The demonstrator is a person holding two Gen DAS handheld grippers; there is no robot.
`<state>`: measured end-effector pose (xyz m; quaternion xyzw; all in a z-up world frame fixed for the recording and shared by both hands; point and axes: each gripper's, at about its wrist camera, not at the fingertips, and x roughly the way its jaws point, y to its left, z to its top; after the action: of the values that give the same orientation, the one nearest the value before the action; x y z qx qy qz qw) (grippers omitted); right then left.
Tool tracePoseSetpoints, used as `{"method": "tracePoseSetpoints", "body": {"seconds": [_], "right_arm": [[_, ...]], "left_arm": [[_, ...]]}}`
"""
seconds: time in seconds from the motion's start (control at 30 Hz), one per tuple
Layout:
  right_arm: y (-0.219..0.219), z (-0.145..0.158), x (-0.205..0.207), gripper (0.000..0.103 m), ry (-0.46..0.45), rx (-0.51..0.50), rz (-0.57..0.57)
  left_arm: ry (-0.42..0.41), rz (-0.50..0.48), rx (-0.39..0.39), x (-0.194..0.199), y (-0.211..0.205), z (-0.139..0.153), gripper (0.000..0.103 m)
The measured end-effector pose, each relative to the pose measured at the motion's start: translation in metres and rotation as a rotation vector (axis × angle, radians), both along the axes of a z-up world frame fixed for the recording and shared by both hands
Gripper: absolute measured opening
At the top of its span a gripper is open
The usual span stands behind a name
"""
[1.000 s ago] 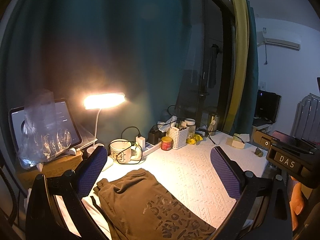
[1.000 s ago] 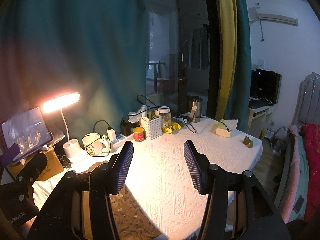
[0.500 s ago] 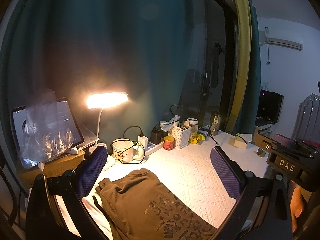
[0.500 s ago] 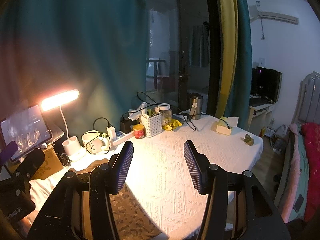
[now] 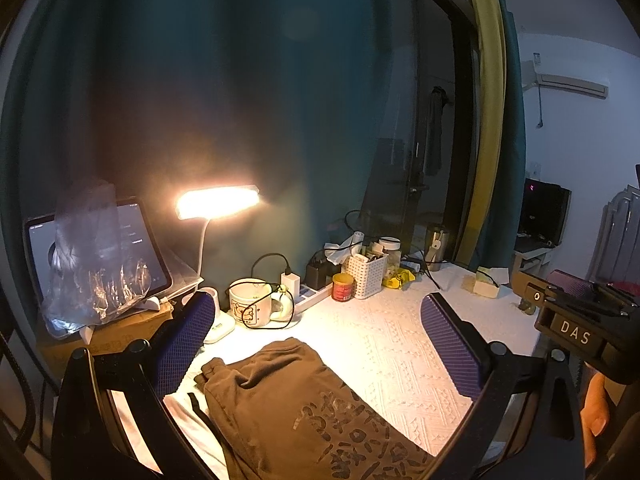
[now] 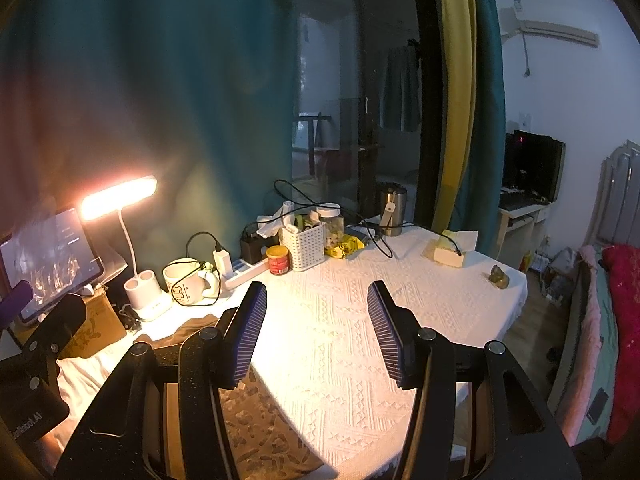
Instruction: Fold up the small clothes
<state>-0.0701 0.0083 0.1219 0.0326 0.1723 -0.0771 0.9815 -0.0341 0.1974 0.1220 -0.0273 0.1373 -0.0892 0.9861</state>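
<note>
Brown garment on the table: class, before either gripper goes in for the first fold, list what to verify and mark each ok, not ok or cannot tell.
1. Left gripper open, nothing between its pads: ok.
2. Right gripper open and empty: ok.
3. Brown garment lying flat: ok; its near end is out of view: cannot tell.
4. White tablecloth beside the garment bare for folding: ok.
5. Mug and its cable stand apart from the garment: ok.
</note>
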Motion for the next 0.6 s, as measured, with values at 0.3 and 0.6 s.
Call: {"method": "tracePoseSetpoints", "body": {"seconds": [0.3,0.6], "right_arm": [[-0.0050,0.0000,0.0043,0.056,0.011,0.004,0.003],[-0.0063,-0.0009,0.0045,0.056,0.006,0.008,-0.001]], "left_arm": [[0.016,-0.001,0.020,0.0052,0.0004,-0.0013,0.102],[0.022,-0.002,0.021,0.0038,-0.0015,-0.0028,0.102]]}}
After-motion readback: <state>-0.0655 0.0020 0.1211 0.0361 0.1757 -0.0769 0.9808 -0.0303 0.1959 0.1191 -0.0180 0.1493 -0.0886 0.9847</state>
